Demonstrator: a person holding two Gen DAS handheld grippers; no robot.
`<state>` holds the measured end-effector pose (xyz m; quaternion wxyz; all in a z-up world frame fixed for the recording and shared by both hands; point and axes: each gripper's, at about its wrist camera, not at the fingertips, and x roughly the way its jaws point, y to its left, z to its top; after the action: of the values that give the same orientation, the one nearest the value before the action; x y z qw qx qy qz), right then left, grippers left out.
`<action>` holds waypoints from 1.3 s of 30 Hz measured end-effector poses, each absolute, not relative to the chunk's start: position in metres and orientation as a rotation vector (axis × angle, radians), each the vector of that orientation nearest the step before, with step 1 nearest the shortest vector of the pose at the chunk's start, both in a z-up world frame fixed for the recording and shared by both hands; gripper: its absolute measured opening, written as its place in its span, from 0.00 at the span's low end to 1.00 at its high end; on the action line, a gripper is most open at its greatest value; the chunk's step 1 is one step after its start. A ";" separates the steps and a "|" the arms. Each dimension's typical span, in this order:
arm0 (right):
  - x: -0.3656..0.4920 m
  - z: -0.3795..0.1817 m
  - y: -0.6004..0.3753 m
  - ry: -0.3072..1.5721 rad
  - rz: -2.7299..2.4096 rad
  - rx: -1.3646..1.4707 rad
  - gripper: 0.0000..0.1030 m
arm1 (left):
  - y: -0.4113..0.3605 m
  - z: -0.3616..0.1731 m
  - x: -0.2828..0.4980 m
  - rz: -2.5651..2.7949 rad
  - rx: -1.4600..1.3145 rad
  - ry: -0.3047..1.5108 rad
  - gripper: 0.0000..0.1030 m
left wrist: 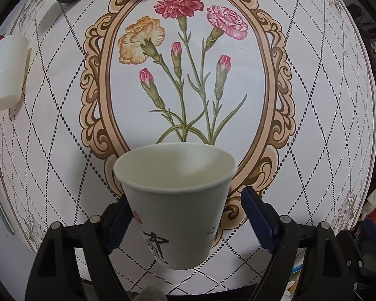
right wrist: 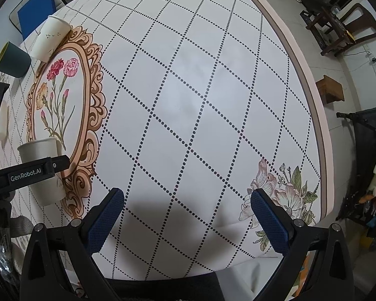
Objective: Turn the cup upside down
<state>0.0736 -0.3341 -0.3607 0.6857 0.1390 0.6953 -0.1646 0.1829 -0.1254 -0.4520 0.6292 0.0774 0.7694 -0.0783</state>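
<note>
We are reaching our left gripper (left wrist: 185, 215) around a pale green paper cup with black brush writing on its side (left wrist: 175, 208), and its two blue-padded fingers (left wrist: 257, 223) are standing wide, one on each side of the cup. The left finger is looking very close to the cup wall, maybe touching it, while the right finger is showing a clear gap, so we are not squeezing the cup yet. The cup is standing mouth up on the near end of the white tablecloth with dotted diamonds and a flower picture in a curly frame (left wrist: 62, 138). We think we are coming at it from the side so that we can pinch its wall and then roll our wrist to turn it over. Our right gripper (right wrist: 185, 218) is hanging spread open over bare cloth, well apart to the right, holding nothing, likely just keeping out of the way. The right view is showing what the left cannot: the cup's whole side with the black arm crossing it, plus a tipped white paper cup (right wrist: 51, 39) and a dark teal cup with a yellow inside (right wrist: 11, 59) at the far left.
</note>
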 end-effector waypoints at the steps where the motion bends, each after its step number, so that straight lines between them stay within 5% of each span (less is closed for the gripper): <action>1: 0.074 -0.360 -0.334 1.557 -0.368 0.312 1.00 | -0.123 -0.449 0.182 -0.178 0.179 1.761 0.81; 21: 0.072 -0.319 -0.300 1.478 -0.237 0.323 1.00 | -0.064 -0.285 0.162 -0.032 0.149 1.524 0.81; 39: 0.116 -0.306 -0.151 1.523 0.045 -0.070 1.00 | 0.072 -0.342 0.139 0.131 -0.001 1.590 0.81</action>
<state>0.1163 -0.1509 -0.3063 0.7230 -0.0316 0.6898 0.0202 0.1387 0.0724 -0.3418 0.6983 -0.0005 0.7134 0.0590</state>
